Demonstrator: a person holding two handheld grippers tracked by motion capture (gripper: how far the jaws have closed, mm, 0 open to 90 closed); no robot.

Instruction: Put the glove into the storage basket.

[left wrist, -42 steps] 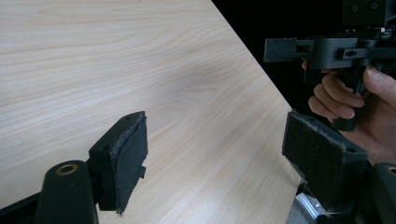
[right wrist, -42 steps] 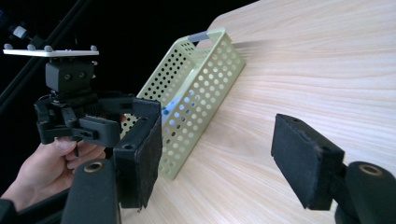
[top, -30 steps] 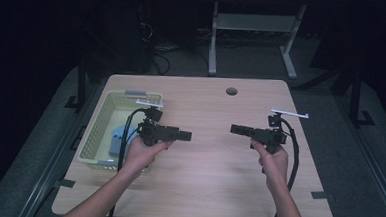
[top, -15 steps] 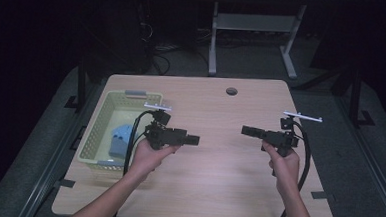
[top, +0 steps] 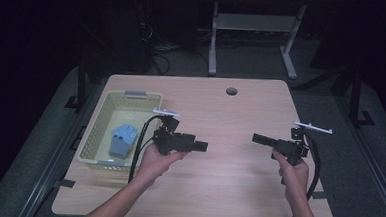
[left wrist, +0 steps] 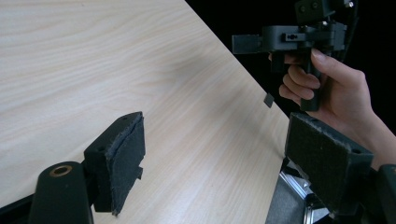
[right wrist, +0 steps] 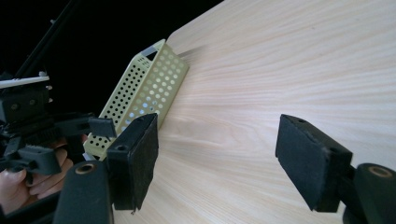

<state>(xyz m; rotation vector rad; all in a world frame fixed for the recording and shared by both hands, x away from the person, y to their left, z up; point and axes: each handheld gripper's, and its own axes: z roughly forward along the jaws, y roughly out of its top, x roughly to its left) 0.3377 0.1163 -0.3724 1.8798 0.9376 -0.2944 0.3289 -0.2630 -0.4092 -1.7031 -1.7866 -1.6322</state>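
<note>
Progress, as we judge it: either nothing is begun or the work is closed out, and the frames do not settle which. We see the left tool [top: 202,146] held just above the worktop [top: 241,111] beside the basket, nose toward 3 o'clock; its pads [left wrist: 122,158] stand wide apart with bare wood between them. We see the right tool [top: 257,139] near the 4 o'clock part of the worktop, nose toward 9 o'clock, so the two face each other, well apart. Its pads [right wrist: 140,154] are likewise spread and hold nothing.

The nearest object is the blue item [top: 123,137], lying inside the pale yellow perforated basket [top: 103,111] at the 9 o'clock edge of the worktop. It rests on the basket floor, toward the near half. Its long axis runs roughly 1 to 7 o'clock in the high view, the broader, lobed end toward 1. We cannot tell what it is; detail is too soft.

If the aim is to take it out, the whole pick remains. If the aim was to bin it, that is done.
</note>
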